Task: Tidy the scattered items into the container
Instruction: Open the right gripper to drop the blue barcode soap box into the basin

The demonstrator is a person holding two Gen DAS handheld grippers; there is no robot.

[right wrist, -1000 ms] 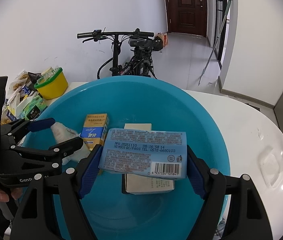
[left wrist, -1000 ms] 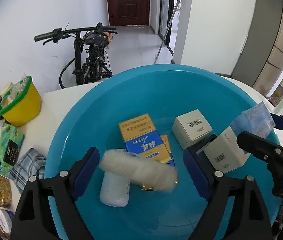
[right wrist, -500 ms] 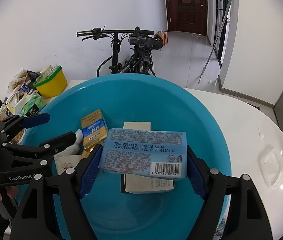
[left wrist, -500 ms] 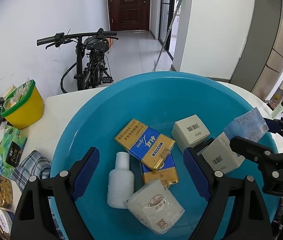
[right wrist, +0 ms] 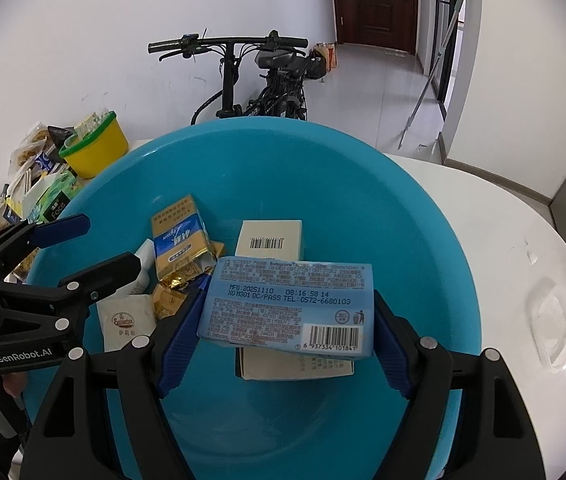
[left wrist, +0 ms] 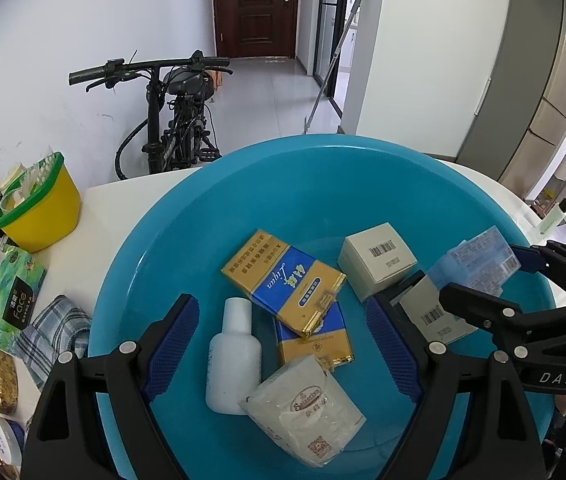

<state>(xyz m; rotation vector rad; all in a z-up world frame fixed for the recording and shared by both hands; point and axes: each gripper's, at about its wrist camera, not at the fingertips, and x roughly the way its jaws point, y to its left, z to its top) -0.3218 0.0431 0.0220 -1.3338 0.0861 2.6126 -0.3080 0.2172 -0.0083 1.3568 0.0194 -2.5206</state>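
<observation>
Over the blue basin (right wrist: 423, 208), the right gripper (right wrist: 283, 320) is pinching a pale blue wipes pack (right wrist: 289, 306) flat between its pads, probably positioning it for release among the boxes below. Beside it, the left gripper (left wrist: 279, 344) is hanging spread and empty above the white sachet (left wrist: 305, 410) and bottle (left wrist: 233, 356) lying inside.

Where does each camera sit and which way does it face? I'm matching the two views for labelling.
Left wrist: on the left gripper, open, looking down into the blue basin; the right gripper shows at right.
Right wrist: on the right gripper, shut on the blue wipes pack above the basin; the left gripper shows at left.
Shared: basin, gold-and-blue pack, bicycle, yellow tub.
</observation>
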